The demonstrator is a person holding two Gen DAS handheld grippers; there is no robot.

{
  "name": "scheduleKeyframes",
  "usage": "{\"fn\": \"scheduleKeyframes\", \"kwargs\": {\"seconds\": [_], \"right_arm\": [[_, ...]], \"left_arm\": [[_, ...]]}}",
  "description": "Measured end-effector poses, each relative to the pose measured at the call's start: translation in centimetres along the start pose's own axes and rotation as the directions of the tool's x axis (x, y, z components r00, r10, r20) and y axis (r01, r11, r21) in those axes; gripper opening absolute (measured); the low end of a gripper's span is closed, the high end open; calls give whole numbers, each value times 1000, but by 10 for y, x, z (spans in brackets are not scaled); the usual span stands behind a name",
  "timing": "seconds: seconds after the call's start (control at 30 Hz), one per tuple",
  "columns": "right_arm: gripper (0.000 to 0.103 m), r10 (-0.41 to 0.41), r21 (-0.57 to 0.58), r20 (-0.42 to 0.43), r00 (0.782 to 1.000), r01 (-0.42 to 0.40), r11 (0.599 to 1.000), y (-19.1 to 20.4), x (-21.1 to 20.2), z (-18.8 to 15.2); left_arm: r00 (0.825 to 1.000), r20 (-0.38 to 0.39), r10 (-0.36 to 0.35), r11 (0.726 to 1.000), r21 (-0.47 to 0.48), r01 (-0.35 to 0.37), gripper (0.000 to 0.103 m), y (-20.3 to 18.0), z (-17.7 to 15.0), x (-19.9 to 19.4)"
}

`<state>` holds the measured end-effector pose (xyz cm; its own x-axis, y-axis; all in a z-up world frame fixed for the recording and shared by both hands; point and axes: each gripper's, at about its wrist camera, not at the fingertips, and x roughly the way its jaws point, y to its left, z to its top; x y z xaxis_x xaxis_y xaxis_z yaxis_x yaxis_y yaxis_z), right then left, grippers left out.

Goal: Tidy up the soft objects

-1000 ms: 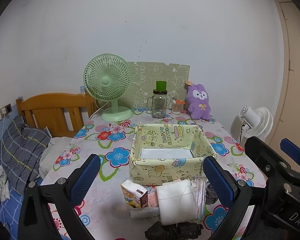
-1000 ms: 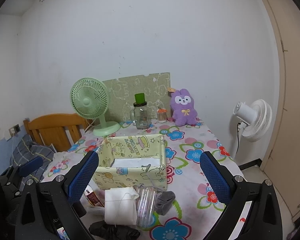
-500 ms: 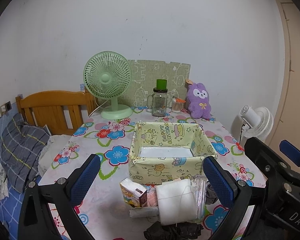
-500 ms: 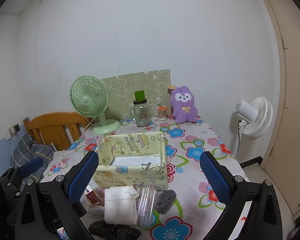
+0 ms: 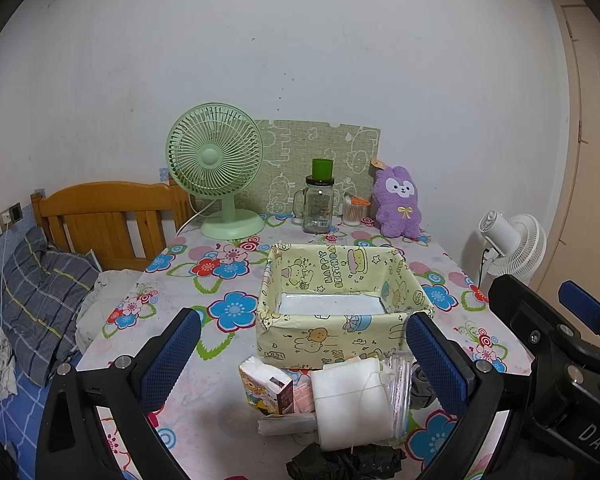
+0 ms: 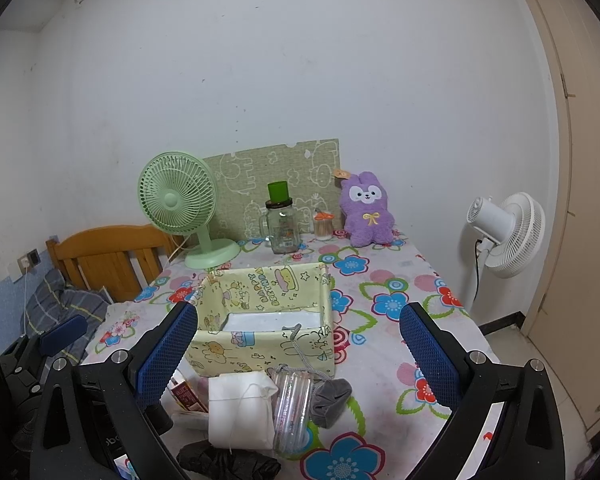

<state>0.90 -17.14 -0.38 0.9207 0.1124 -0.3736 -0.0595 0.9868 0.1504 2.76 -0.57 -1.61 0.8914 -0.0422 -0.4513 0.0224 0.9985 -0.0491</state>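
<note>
**Both grippers poised above the pile**

The left gripper (image 5: 300,364) hovers with fingers spread wide, empty. The right gripper (image 6: 300,360) likewise gapes. Between each pair of fingers lies the white folded cloth (image 5: 352,400), just before the yellow box (image 5: 340,312).

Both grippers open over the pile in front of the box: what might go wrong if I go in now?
The white pad lies against the clear plastic case, so a wide grab may catch both. The grey pouch's cord hangs over the yellow box wall and could tug it. The left gripper and right gripper may collide.
</note>
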Motion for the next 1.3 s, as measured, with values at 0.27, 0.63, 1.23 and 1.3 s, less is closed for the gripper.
{"fn": "scheduleKeyframes", "kwargs": {"seconds": [0.27, 0.63, 1.23, 1.3], "right_arm": [[102, -1, 4, -4, 1000, 1, 1000, 0, 0, -2], [102, -8, 4, 1, 1000, 8, 1000, 1, -1, -2], [99, 8, 21, -54, 999, -7, 1000, 4, 13, -13], [98, 7, 20, -68, 998, -5, 1000, 5, 17, -18]], "left_arm": [[1000, -1, -2, 1000, -1, 2, 103, -1, 0, 0], [1000, 2, -3, 1000, -1, 3, 103, -2, -1, 0], [999, -32, 33, 999, -3, -33, 103, 4, -11, 10], [998, -44, 41, 999, -3, -41, 103, 5, -15, 14]]}}
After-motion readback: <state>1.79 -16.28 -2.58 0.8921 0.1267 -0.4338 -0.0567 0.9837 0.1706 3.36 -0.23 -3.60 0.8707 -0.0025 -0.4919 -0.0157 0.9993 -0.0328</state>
